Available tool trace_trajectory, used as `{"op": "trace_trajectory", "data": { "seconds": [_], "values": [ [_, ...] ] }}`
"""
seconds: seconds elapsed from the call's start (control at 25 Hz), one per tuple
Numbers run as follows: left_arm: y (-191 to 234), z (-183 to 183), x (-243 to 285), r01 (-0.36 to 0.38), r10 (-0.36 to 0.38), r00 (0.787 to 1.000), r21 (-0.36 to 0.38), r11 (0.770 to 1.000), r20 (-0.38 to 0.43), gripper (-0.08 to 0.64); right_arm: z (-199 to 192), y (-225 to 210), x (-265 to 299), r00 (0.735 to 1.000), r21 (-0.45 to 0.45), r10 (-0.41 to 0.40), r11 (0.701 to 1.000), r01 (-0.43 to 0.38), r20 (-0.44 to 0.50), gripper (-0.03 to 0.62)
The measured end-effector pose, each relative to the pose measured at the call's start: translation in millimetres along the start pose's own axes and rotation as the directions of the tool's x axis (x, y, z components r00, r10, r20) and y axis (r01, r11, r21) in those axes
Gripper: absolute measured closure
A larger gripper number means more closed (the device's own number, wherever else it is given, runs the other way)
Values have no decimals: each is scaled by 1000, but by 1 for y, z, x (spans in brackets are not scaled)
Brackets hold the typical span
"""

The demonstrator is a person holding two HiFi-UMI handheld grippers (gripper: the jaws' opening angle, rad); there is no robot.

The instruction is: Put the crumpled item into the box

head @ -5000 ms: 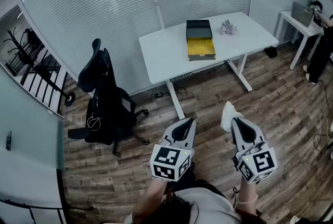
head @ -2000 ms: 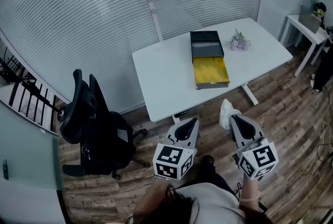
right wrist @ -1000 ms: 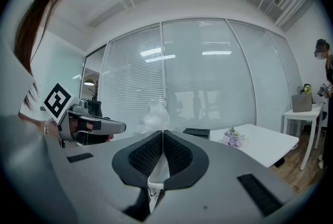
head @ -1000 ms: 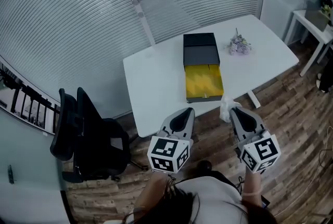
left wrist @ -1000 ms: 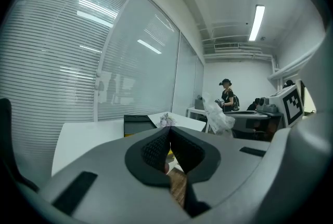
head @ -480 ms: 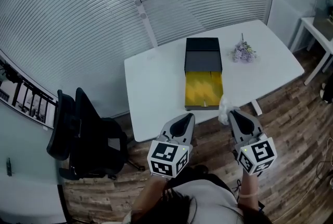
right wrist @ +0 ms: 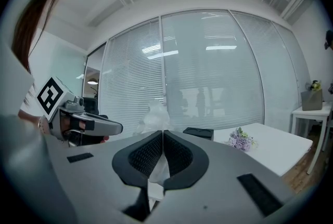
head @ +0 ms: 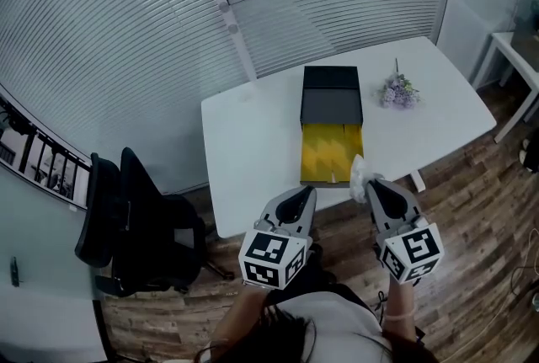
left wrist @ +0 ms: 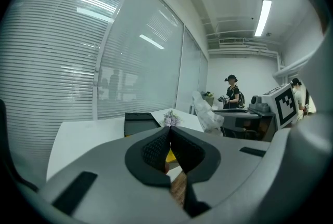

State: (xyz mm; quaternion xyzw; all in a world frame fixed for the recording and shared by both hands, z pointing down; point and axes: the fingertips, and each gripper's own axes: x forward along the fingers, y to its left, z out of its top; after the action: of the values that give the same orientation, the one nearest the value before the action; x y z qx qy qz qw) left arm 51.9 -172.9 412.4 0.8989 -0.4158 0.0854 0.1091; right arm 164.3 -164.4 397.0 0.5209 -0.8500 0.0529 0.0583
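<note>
The crumpled item [head: 360, 171] is a white wad of thin plastic or paper, and my right gripper [head: 369, 184] is shut on it at the near edge of the white table [head: 253, 142]. In the right gripper view the wad [right wrist: 154, 116] sticks up from between the shut jaws of that gripper [right wrist: 163, 134]. The box [head: 331, 154] lies open on the table with a yellow inside, its black lid [head: 331, 95] folded back behind it. My left gripper [head: 301, 194] is shut on nothing, held left of the box's near end.
A small bunch of purple flowers [head: 398, 91] lies on the table to the right of the box. A black office chair [head: 126, 222] stands on the wood floor at the left. A glass wall with blinds runs behind the table. People stand far off in the left gripper view.
Over the five seconds the table has come much nearer. Both grippers now sit at its near edge, the right one still holding the wad, just beside the box's front.
</note>
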Motion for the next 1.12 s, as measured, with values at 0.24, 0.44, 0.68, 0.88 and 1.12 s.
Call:
{"op": "trace_trajectory", "data": {
  "seconds": [0.24, 0.44, 0.68, 0.88, 1.12],
  "values": [
    [11, 8, 17, 18, -18, 1000, 3, 1000, -3, 541, 7, -10, 20, 1000, -19, -5, 1000, 5, -11, 560],
    [22, 11, 32, 32, -32, 999, 5, 999, -9, 541, 13, -14, 41, 1000, -59, 5, 998, -7, -27, 560],
    [29, 9, 47, 51, -51, 998, 1, 999, -21, 541, 12, -23, 65, 999, -103, 4, 995, -9, -53, 560],
    [37, 8, 56, 70, -70, 997, -4, 998, -24, 541, 4, -30, 86, 995, -147, -26, 989, 11, -100, 560],
    [47, 7, 66, 86, -86, 996, -14, 996, -29, 541, -7, -37, 110, 988, -188, -51, 982, 23, -146, 560]
  ]
}}
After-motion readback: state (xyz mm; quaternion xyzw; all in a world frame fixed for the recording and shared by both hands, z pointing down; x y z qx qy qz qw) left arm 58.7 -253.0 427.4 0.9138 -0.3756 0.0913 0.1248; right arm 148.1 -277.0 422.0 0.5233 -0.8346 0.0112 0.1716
